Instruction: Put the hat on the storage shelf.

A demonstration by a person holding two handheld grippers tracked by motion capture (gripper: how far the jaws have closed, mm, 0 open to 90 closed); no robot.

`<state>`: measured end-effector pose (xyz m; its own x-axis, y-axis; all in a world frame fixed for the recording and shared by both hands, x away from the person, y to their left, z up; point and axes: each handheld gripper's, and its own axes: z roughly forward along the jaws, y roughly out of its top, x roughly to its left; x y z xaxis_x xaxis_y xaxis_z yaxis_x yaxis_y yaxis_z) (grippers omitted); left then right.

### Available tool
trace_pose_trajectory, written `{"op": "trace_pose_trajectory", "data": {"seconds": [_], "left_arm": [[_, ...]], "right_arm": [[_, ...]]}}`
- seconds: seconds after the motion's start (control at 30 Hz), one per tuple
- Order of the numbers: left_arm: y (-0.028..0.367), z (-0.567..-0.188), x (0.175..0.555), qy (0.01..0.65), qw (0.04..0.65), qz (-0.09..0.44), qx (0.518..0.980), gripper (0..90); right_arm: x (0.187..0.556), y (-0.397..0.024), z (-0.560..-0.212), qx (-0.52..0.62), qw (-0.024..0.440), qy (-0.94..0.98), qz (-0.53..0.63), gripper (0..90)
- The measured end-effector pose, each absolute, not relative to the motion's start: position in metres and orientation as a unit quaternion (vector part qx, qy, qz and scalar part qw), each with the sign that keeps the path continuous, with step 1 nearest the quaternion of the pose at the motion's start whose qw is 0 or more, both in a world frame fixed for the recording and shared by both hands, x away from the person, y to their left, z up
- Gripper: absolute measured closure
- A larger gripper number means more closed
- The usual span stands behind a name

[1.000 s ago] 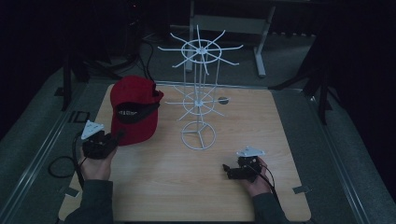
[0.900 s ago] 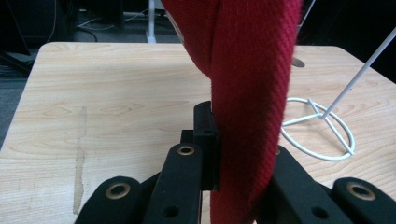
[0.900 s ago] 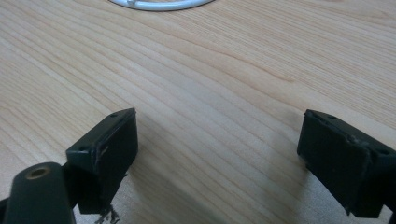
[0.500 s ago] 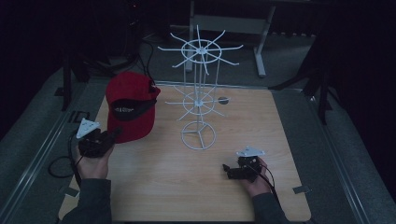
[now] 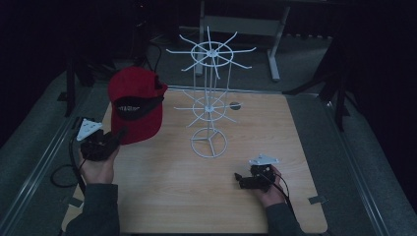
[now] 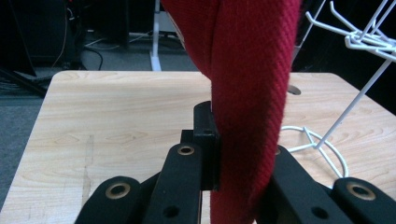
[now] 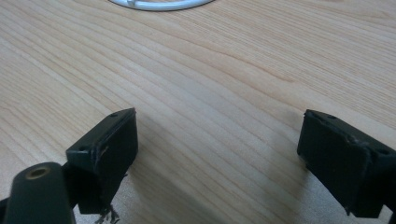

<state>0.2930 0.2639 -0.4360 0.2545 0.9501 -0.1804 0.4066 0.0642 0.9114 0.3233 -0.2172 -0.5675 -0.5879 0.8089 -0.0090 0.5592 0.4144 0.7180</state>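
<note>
A red cap (image 5: 134, 104) with a dark front logo hangs lifted off the table at the left, held up by its brim. My left gripper (image 5: 115, 139) is shut on that brim; in the left gripper view the red cap fabric (image 6: 252, 93) rises between the black jaws. A white wire display stand (image 5: 210, 88) with radiating hooks stands at the table's middle, its ring base (image 5: 209, 142) on the wood. My right gripper (image 5: 239, 179) rests low at the front right, jaws wide open over bare wood, with nothing between the fingertips (image 7: 105, 144).
The light wooden table (image 5: 275, 132) has a small round hole (image 5: 235, 105) behind the stand. Dark floor, desk legs and cables surround it. The stand's base ring (image 7: 159, 3) lies just ahead of my right gripper. A cable trails off the left edge.
The cap has swung leftward and a little higher with my left gripper, away from the stand. My right gripper has stayed where it was.
</note>
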Motion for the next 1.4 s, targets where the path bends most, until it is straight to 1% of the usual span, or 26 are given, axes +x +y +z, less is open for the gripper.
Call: {"op": "trace_pose_trajectory", "data": {"seconds": [1.4], "left_arm": [[0.265,-0.398,0.296,0.534,0.518,0.299,0.597,85.7]], "right_arm": [[0.323,-0.217,-0.567,0.417,0.18,0.821,0.346,12.1]]}}
